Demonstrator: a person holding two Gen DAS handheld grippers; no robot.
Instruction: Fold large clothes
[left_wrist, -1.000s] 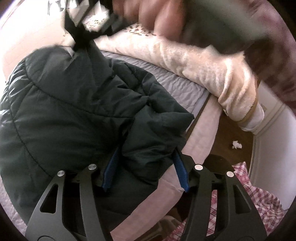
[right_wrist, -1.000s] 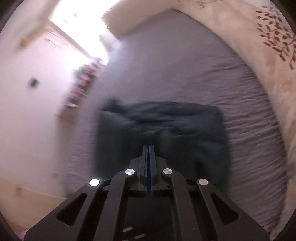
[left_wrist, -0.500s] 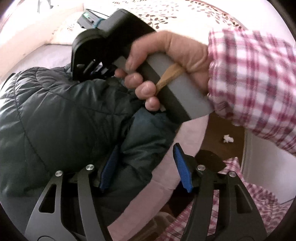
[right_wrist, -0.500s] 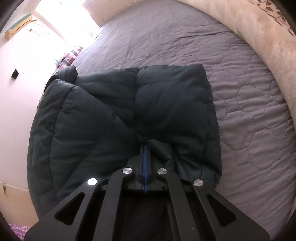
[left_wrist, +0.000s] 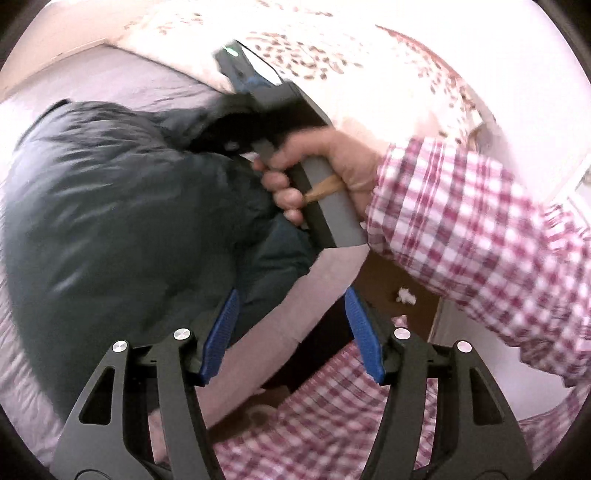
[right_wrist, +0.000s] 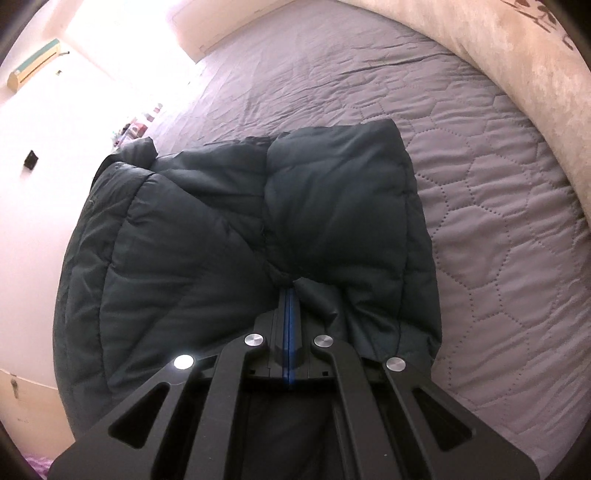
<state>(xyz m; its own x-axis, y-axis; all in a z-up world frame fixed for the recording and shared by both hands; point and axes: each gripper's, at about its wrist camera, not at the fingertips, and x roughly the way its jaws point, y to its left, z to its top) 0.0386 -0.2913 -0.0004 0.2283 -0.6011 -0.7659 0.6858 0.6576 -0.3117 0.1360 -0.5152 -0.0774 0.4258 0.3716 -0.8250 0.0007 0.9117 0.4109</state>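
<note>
A dark green puffer jacket (right_wrist: 258, 229) lies folded on the grey quilted bed (right_wrist: 498, 206). My right gripper (right_wrist: 290, 291) is shut on a pinch of the jacket's fabric at its near edge, low over the bed. In the left wrist view the jacket (left_wrist: 110, 206) fills the left side, and the right gripper's body (left_wrist: 266, 107) and the hand holding it show above the jacket. My left gripper (left_wrist: 291, 310) is open and empty, over the jacket's edge at the side of the bed.
A cream blanket with a leaf print (right_wrist: 532, 62) runs along the bed's far side. The brown floor with a white scrap (left_wrist: 406, 295) lies beside the bed. My red checked sleeve (left_wrist: 480, 229) crosses the left wrist view.
The right gripper has brought its pinch of jacket down and across onto the rest of the jacket. The left gripper has pulled back off the fabric and stays open.
</note>
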